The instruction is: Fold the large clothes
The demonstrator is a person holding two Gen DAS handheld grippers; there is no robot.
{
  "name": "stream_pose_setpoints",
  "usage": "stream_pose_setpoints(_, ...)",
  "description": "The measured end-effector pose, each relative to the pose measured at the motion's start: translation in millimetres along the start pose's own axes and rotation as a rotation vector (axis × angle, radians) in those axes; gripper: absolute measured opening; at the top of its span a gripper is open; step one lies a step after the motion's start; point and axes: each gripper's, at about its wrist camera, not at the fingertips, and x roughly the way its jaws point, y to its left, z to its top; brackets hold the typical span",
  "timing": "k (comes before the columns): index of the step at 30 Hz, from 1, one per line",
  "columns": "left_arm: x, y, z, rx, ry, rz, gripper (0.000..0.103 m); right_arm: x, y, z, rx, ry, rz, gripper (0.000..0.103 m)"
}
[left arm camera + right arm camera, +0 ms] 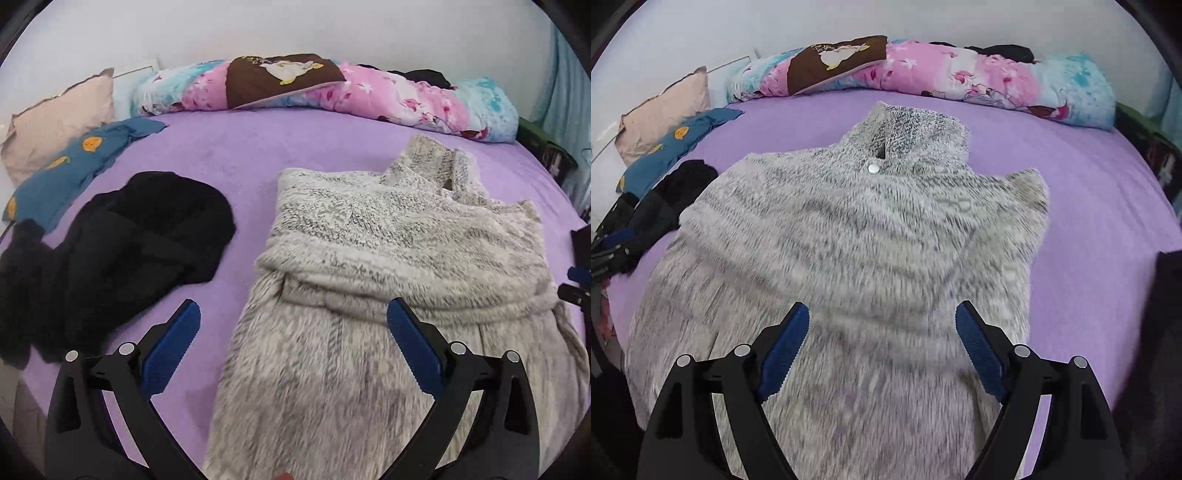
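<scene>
A large fluffy grey garment (388, 266) (849, 236) lies on the purple bed sheet (240, 155) (1089, 206), collar toward the pillows, with a metal snap button (873, 168) below the collar. Its sides are folded in over the body. My left gripper (293, 314) hovers open over the garment's left edge, its blue pads (173, 347) wide apart and holding nothing. My right gripper (882, 314) stands open above the lower middle of the garment, nothing between its fingers. The right gripper also pokes in at the right edge (576, 280) of the left wrist view.
A black garment (122, 243) (665, 199) lies crumpled left of the grey one. A blue cloth with orange prints (74, 166) and a beige pillow (55, 122) sit at the far left. A rolled pink-and-blue quilt (406, 96) (979, 77) with a brown cushion (277, 77) lines the wall.
</scene>
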Motion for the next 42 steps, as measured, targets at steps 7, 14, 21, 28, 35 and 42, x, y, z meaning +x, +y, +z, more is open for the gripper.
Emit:
stream_pose_setpoints(7, -47.4, 8.0, -18.0, -0.002, -0.021, 0.012, 0.097, -40.1, 7.2, -37.4, 0.004, -0.004, -0.053, 0.091)
stream_pose_setpoints(14, -102.7, 14.5, -29.0, -0.018, -0.107, 0.058, 0.097, -83.3, 9.7, -66.6, 0.038, -0.037, -0.044, 0.097)
stream_pose_setpoints(21, -118.6, 24.2, -41.8, -0.047, -0.015, 0.05, 0.097, -122.6, 2.4, -96.8, 0.101, -0.08, -0.119, 0.097)
stream_pose_setpoints(28, -148.7, 45.4, -61.6, -0.155, -0.122, 0.077, 0.097, -140.1, -18.8, -136.1, 0.184, -0.02, -0.133, 0.097)
stream_pose_setpoints(35, -154.8, 53.6, -75.2, -0.123, -0.081, 0.083, 0.097, -168.3, -32.0, -163.1, 0.201, -0.11, -0.213, 0.097)
stream_pose_setpoints(42, -148.8, 61.0, -96.7, -0.147, -0.028, 0.12, 0.097, -159.9, -35.4, -181.8, 0.2, 0.007, -0.218, 0.097)
